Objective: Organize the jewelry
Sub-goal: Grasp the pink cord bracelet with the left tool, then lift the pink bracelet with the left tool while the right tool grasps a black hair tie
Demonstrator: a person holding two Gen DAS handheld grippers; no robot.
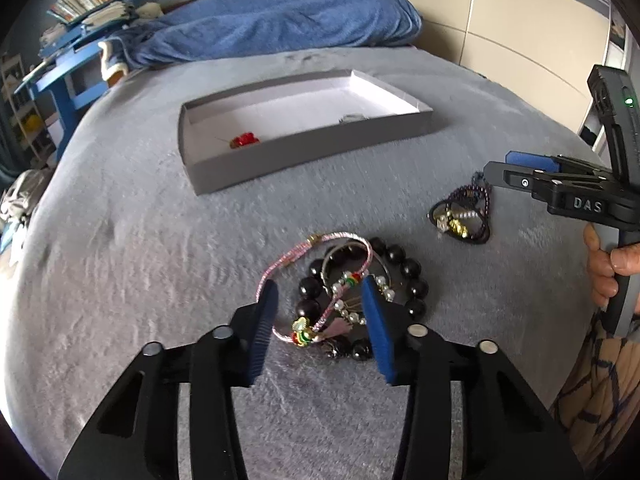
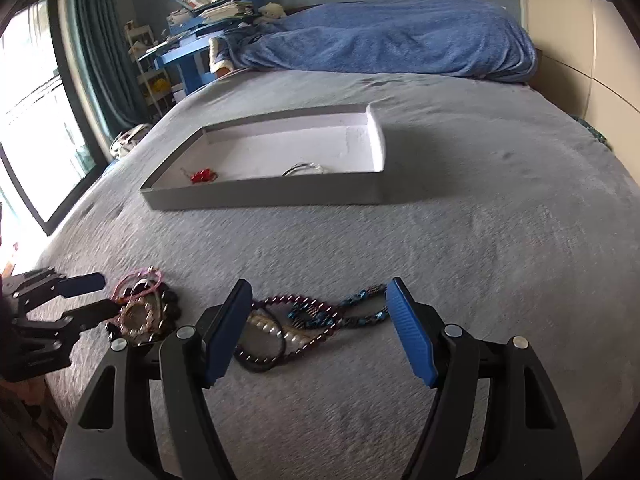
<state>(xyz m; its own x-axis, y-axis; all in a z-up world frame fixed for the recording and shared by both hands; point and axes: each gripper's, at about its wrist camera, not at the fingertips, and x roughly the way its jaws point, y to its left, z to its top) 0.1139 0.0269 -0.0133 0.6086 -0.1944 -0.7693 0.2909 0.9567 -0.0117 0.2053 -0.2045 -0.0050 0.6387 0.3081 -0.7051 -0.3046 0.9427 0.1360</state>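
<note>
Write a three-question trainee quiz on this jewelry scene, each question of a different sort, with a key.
1. True or false: the gray tray already holds a red item.
2. Which pile do the left gripper fingers straddle? A) black bead bracelet with the pink cord bracelet; B) purple bead necklace; C) the blue blanket.
3. Fill in: the right gripper hovers with its fingers wide apart over the ____ bead necklace.

Key: 1 true; 2 A; 3 purple.
</note>
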